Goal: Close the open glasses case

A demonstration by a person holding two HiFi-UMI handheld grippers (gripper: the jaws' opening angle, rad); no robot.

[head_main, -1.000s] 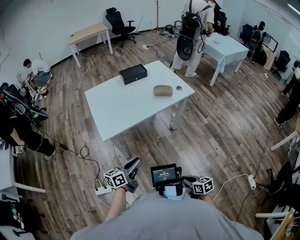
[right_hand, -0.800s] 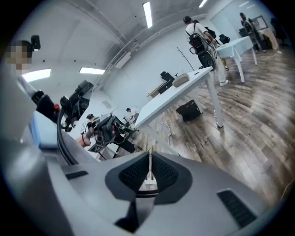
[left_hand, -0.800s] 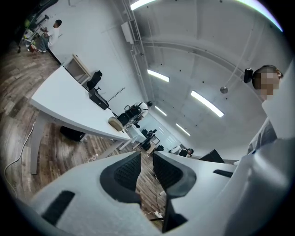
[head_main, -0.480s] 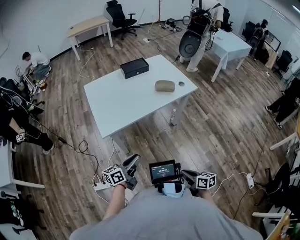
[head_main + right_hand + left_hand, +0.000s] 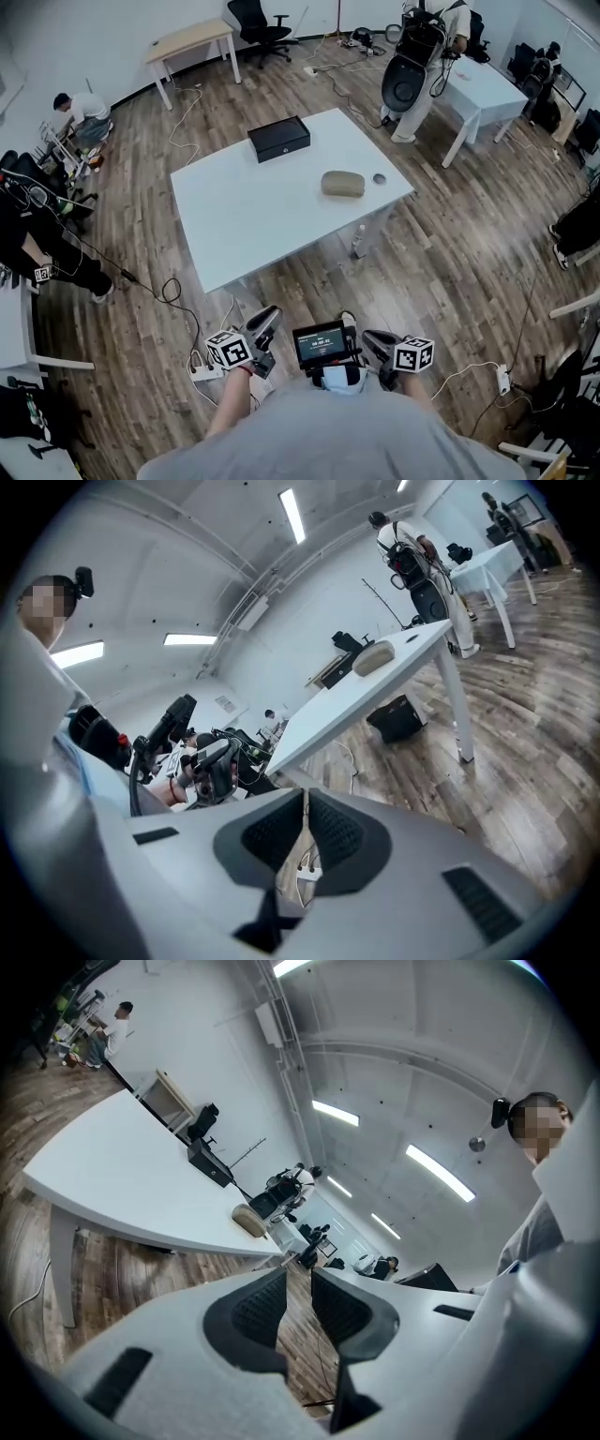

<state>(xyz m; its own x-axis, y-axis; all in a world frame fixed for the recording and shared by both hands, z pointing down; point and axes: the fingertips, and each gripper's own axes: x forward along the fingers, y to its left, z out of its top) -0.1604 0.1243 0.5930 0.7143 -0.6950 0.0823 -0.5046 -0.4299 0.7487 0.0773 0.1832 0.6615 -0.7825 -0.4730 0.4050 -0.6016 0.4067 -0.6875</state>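
Note:
A tan oval glasses case lies on the white table, toward its right side. It also shows far off in the left gripper view as the case and in the right gripper view as the case. Whether its lid is up I cannot tell at this distance. Both grippers hang low by the person's body, well short of the table. My left gripper has its jaws nearly together with only a thin slit, nothing between them. My right gripper is shut and empty.
A black box sits at the table's far edge and a small round thing lies right of the case. A power strip and cables lie on the wood floor. A person with a backpack stands beyond the table by another white table.
The head view has swung a little, so the table sits slightly lower and further right. The person with the backpack has moved right. Both grippers stay low and empty.

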